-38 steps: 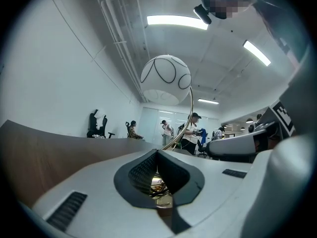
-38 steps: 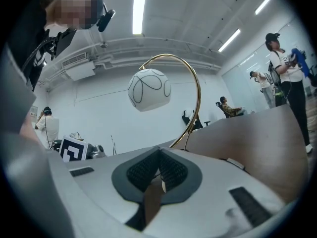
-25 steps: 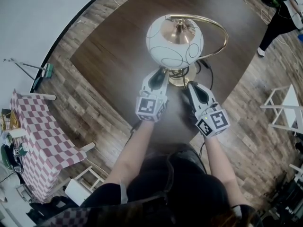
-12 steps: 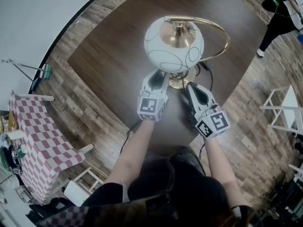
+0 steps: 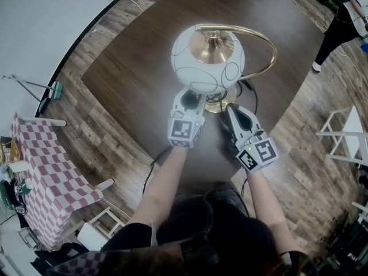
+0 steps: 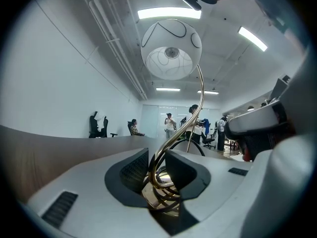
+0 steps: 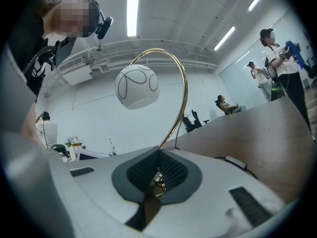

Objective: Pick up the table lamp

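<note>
Straddling the lamp stem [image 7: 185, 90], my left gripper [image 6: 157, 170] has just been opening wide, likely to reseat its hold; right gripper [image 7: 158, 170] sits shut beside it.

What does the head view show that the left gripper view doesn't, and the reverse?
Head view only: the red-and-white checked cloth and the wood-plank floor. Left gripper view only: the left tool's jaws, just been opening, standing apart around the white globe table lamp's curved brass stem; ceiling strip lights. Both: that lamp and the dark brown wooden table.
</note>
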A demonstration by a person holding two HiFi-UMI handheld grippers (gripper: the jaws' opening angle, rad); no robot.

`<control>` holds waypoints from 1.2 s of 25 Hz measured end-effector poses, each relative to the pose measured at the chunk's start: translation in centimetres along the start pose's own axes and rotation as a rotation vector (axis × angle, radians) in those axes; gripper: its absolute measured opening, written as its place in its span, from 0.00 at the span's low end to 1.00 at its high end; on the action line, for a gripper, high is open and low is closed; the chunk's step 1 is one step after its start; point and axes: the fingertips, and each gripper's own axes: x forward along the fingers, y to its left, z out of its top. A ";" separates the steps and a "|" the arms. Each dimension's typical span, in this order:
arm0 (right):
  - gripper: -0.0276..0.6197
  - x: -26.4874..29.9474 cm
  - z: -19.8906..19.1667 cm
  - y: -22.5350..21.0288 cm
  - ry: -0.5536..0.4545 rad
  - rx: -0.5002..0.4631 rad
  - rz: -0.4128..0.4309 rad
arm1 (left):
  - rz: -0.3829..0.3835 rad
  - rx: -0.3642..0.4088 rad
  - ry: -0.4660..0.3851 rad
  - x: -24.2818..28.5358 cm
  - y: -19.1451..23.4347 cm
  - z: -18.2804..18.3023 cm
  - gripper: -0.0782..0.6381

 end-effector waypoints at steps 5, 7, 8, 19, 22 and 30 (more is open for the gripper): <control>0.05 0.2 0.3 -0.2 -0.015 0.000 0.004 | -0.010 -0.028 0.010 0.5 0.1 -0.1 0.25; 0.05 0.1 0.3 -0.4 -0.020 0.002 -0.001 | -0.006 -0.024 0.010 0.5 0.1 -0.1 0.25; 0.05 0.0 0.3 -0.5 -0.022 0.004 -0.005 | -0.005 -0.022 0.011 0.5 0.1 -0.1 0.25; 0.17 0.5 4.0 -2.0 -0.092 -0.056 -0.026 | -0.006 -0.026 0.014 0.5 0.2 -0.3 0.24; 0.18 0.7 5.6 -2.8 -0.121 -0.071 -0.042 | -0.006 -0.027 0.014 0.5 0.2 -0.3 0.24; 0.23 1.1 9.1 -4.3 -0.169 -0.105 -0.082 | -0.008 -0.028 0.014 0.5 0.2 -0.2 0.24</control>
